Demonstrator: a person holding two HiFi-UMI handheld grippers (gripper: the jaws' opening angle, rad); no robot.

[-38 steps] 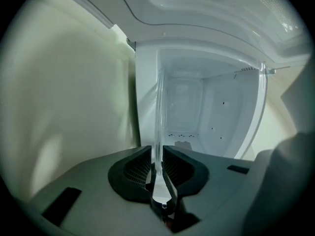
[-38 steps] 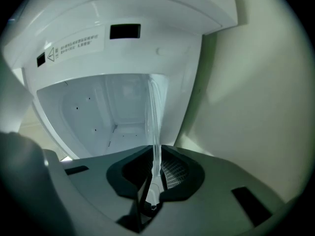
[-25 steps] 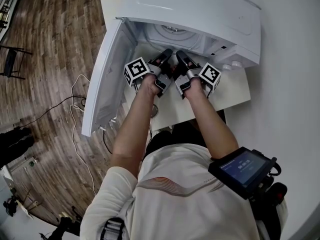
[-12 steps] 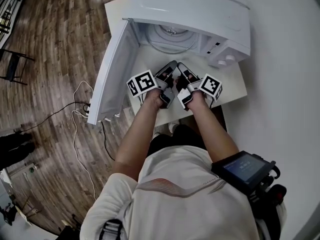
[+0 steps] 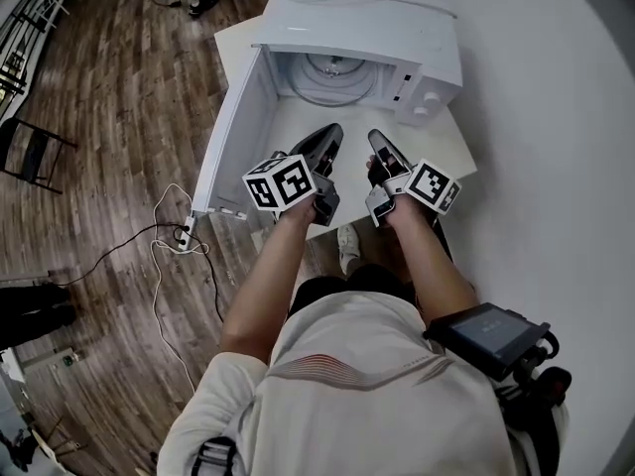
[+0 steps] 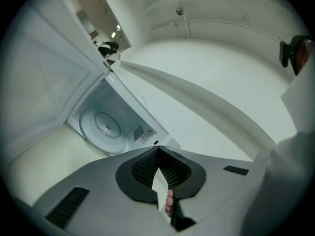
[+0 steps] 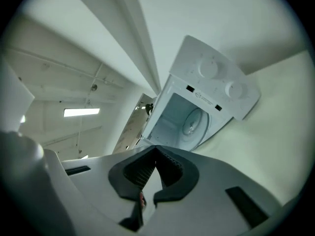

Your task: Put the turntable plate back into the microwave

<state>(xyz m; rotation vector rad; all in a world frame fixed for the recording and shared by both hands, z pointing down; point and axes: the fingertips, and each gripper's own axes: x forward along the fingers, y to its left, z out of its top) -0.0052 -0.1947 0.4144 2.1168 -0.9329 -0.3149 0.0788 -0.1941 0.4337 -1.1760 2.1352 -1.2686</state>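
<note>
The microwave point(image 5: 377, 28) stands on a white table point(image 5: 451, 152), and everything here is placed from it. Left of its opening, the door point(image 5: 233, 132) hangs wide open, its long edge running from the hinge out toward the person. In front of the opening, on the door side, the left gripper point(image 5: 332, 132) points level at the cavity with its jaws pressed together and nothing between them. Inside the cavity, flat on its floor, lies the turntable plate point(image 5: 337, 75) – it looks seated, so the task's own step reads as done. In front of the opening on the control-panel side, the right gripper point(image 5: 378, 139) is also closed and empty, aimed the same way. At the microwave's right end sit the knobs point(image 5: 425, 109) of the panel.

The plate lies straight ahead of both grippers and well apart from them, past the front edge of the cavity. Being round, it has no long axis to line up with (any approach angle would serve). Neither gripper is clearly closer to it. If the next move is shutting the door – a guess from the layout – the left gripper is the nearer one.

Counted: one microwave, one door, one turntable plate, two grippers, two knobs, one table.
</note>
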